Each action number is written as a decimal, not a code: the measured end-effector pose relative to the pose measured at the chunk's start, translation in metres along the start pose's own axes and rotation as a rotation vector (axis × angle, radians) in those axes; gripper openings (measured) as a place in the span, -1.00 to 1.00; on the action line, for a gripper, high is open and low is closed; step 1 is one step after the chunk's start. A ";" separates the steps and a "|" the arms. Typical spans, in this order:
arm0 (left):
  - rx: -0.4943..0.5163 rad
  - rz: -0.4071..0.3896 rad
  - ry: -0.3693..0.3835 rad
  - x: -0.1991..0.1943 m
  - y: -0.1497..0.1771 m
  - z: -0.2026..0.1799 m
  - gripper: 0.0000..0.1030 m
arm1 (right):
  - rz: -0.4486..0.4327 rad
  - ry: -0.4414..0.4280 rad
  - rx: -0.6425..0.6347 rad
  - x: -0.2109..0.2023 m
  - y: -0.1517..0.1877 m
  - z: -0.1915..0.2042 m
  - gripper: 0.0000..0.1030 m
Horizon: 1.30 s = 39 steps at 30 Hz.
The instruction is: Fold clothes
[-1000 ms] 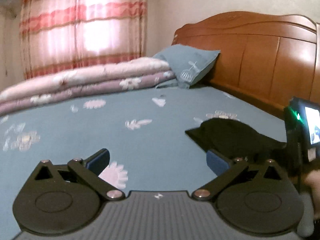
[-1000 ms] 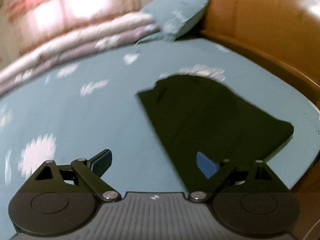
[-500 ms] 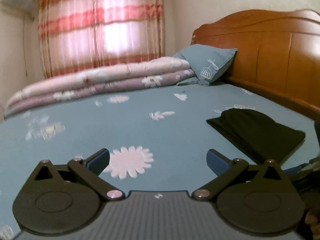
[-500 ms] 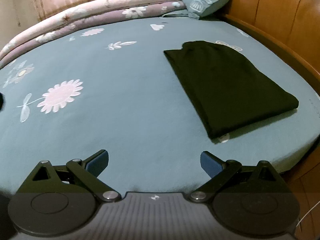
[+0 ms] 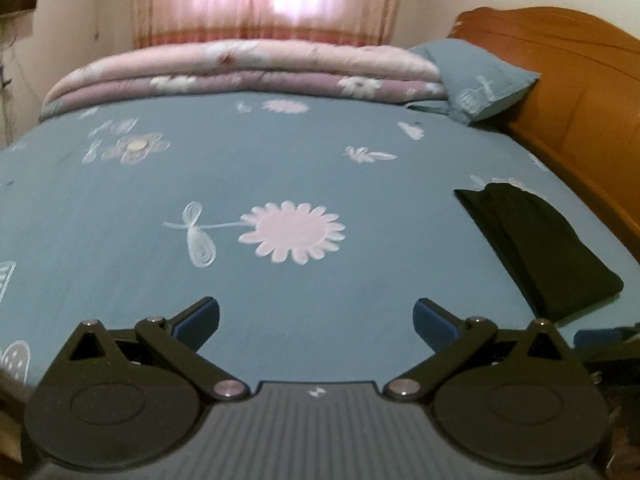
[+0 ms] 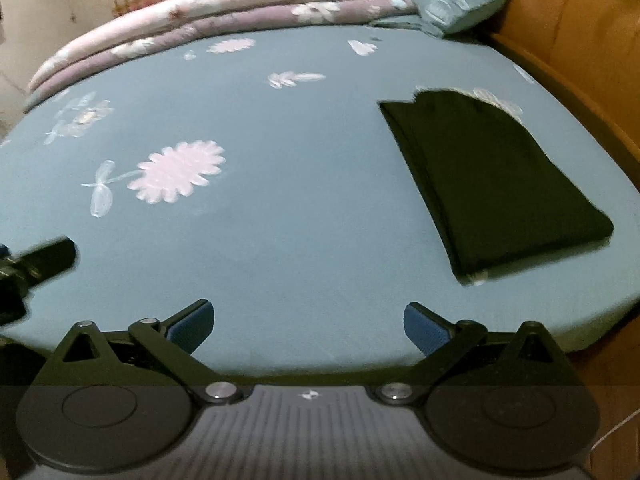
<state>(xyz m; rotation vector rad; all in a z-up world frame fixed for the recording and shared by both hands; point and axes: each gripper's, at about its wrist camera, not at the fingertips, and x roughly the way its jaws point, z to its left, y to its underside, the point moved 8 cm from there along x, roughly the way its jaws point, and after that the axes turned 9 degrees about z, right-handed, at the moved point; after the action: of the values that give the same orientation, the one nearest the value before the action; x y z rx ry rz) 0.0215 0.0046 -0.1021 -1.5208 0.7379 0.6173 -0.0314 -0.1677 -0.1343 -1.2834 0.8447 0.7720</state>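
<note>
Although the black garment (image 6: 492,176) already lies folded into a compact oblong, it rests close to the headboard-side edge of the bed (image 6: 304,240), and that position is the main hazard. A careless brush from either tool could push it toward that edge, where it could slide into the gap beside the wooden headboard (image 6: 580,40). A small pale scrap shows under the corner of the garment nearest the camera; whether it is a label or a print on the sheet cannot be determined. If it is a label, catching it would pull the top layer open.

Relative to the garment, the right tool (image 6: 308,324) hovers near the foot-side edge of the bed, apart from the cloth, with both blue pads spread wide and nothing between them. The left tool (image 5: 316,320) is farther from the garment on the same side, likewise spread wide and empty. Its tip shows at the left border of the right wrist view. Closing either tool on the sheet by mistake would wrinkle the surface and disturb the fold.

Beyond the garment, a pillow (image 5: 476,80) and a rolled quilt (image 5: 248,72) lie along the far side, below a curtain (image 5: 268,0).

No brand name or readable writing appears. Each tool body bears only a small pale emblem.
</note>
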 end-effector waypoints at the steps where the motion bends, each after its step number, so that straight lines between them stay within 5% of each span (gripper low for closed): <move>1: 0.001 0.005 -0.011 -0.002 0.001 0.002 0.99 | -0.013 -0.015 -0.005 -0.007 -0.002 0.004 1.00; 12: 0.015 0.093 -0.009 0.004 0.006 0.019 0.99 | -0.039 -0.020 -0.141 -0.032 -0.005 0.042 1.00; 39: 0.029 0.159 -0.024 0.012 0.010 0.039 0.99 | 0.000 -0.044 -0.105 -0.018 -0.006 0.044 1.00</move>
<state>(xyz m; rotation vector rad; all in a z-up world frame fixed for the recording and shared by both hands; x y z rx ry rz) 0.0232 0.0422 -0.1211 -1.4353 0.8514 0.7393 -0.0309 -0.1253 -0.1122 -1.3545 0.7776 0.8513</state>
